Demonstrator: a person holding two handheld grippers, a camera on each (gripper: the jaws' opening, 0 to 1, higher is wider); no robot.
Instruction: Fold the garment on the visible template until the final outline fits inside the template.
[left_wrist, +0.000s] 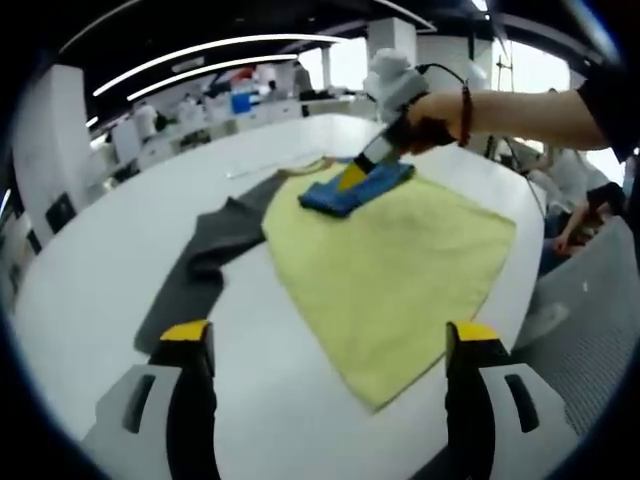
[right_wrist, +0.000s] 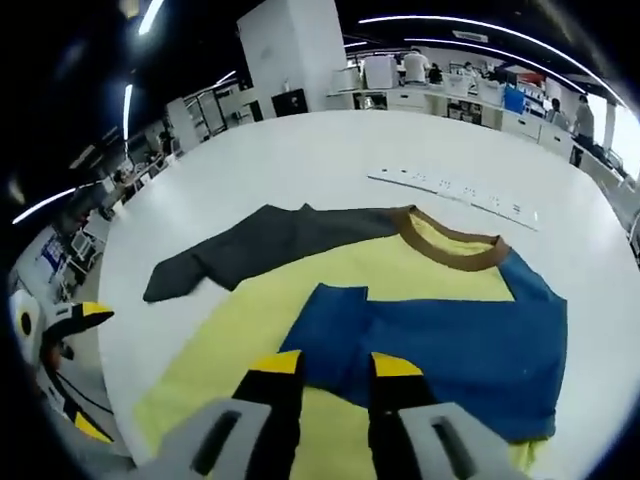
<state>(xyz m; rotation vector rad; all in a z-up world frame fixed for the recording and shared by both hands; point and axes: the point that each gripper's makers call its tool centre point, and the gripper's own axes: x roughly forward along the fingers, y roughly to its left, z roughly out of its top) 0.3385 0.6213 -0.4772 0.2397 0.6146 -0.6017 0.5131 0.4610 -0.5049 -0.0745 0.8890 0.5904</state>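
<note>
Item: T-shirt (right_wrist: 400, 275), yellow body, brown collar (right_wrist: 450, 240), one grey sleeve (right_wrist: 250, 245), one blue sleeve (right_wrist: 450, 350). It is lying flat on the white tabletop (right_wrist: 300, 160), roughly at its middle. The grey sleeve is spreading out over bare tabletop on one side; the blue sleeve is lying folded inward over the yellow body. No template outline can be made out under the cloth.

Right gripper (right_wrist: 335, 365): you are holding it low at the near edge of the blue sleeve, fingers drawn narrow. In the left gripper view its yellow tips (left_wrist: 352, 178) are sitting on the blue fold, but whether cloth is pinched between them cannot be told.

Left gripper (left_wrist: 330, 345): you are keeping it hovering off the hem end, fingers wide, holding nothing.

Handling, as judged: the blue sleeve fold appears to be the step in hand. Be pressing that fold flat and square to the body before letting go, so its edge is running parallel to the side seam. Be keeping the left fingers clear of the hem so the yellow body is not dragging. The grey sleeve looks due next, mirrored inward.

Also present: a long white strip (right_wrist: 455, 187) lying beyond the collar.
</note>
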